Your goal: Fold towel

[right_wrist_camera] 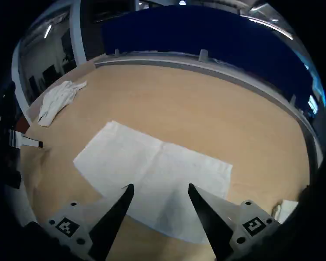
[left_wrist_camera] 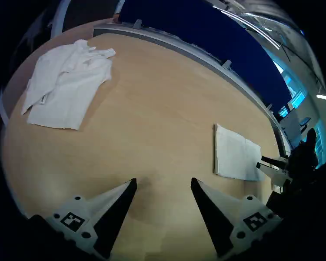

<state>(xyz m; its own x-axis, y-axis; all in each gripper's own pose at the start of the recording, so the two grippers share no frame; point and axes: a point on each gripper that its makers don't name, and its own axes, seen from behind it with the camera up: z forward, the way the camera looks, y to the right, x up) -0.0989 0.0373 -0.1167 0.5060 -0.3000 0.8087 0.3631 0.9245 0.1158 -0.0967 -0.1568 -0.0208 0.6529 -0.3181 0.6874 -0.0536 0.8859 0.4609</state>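
Nearest us in the left gripper view, the left gripper [left_wrist_camera: 163, 180] gapes empty over the wooden table [left_wrist_camera: 163, 108], the towel [left_wrist_camera: 232, 152] flat at right, its far end shadowed; in the right gripper view the right gripper [right_wrist_camera: 161, 186], equally wide and empty, hides the towel's near edge, a blue partition [right_wrist_camera: 206, 35] behind.

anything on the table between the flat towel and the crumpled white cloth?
Nothing. In the left gripper view, bare tabletop runs from the flat towel to the crumpled cloth. The right gripper view shows the same bare stretch.
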